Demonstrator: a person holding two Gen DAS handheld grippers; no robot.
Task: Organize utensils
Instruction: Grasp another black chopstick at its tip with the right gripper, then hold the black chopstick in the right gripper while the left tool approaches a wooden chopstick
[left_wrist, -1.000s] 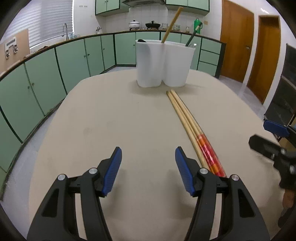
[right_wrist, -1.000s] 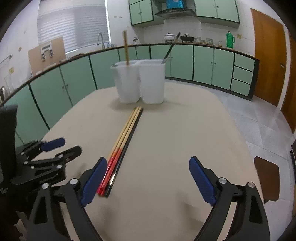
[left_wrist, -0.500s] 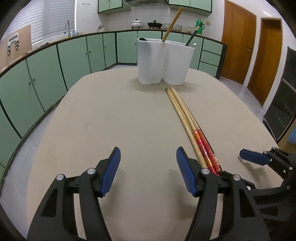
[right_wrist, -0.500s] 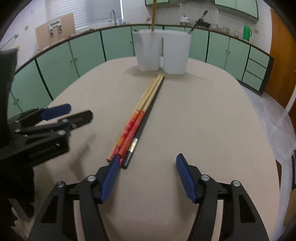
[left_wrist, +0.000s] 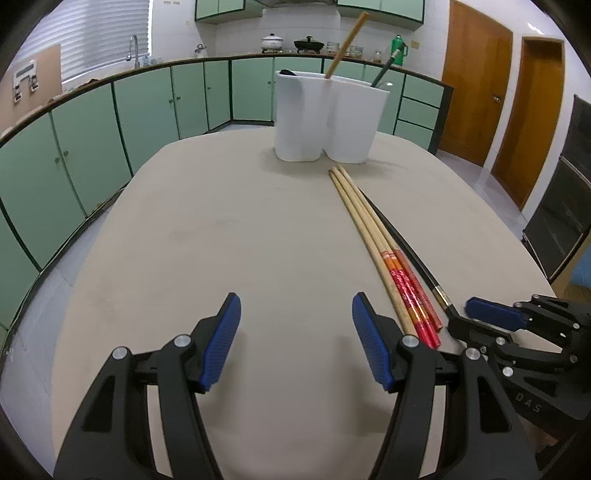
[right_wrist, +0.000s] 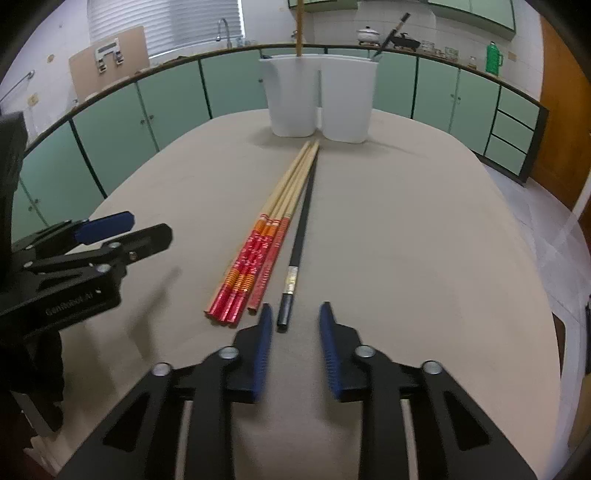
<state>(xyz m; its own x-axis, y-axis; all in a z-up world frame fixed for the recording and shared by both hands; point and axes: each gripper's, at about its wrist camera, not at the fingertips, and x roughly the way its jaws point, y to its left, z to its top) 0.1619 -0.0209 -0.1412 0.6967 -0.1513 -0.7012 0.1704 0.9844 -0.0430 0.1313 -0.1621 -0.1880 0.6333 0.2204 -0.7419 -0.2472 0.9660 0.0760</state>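
Note:
Three wooden chopsticks with red ends (right_wrist: 266, 236) (left_wrist: 373, 236) lie side by side on the beige table (left_wrist: 221, 240), with a black chopstick (right_wrist: 301, 229) (left_wrist: 413, 251) along their right. My right gripper (right_wrist: 294, 306) (left_wrist: 460, 315) is low at their near ends. Its jaws are closing with the black chopstick's tip between them, and a gap still shows on each side. My left gripper (left_wrist: 294, 299) (right_wrist: 149, 225) hovers open and empty to the left of the chopsticks. A white two-compartment holder (left_wrist: 328, 118) (right_wrist: 317, 96) stands at the far end.
One wooden chopstick (left_wrist: 345, 44) leans out of the holder's left cup and a dark utensil (left_wrist: 384, 70) out of its right. Green cabinets (left_wrist: 92, 140) line the walls beyond the table's rounded edge. Wooden doors (left_wrist: 476, 81) are at the right.
My right gripper came down toward the near ends of the chopsticks and its jaws narrowed from wide apart to close around the black chopstick's tip. The left gripper stayed put.

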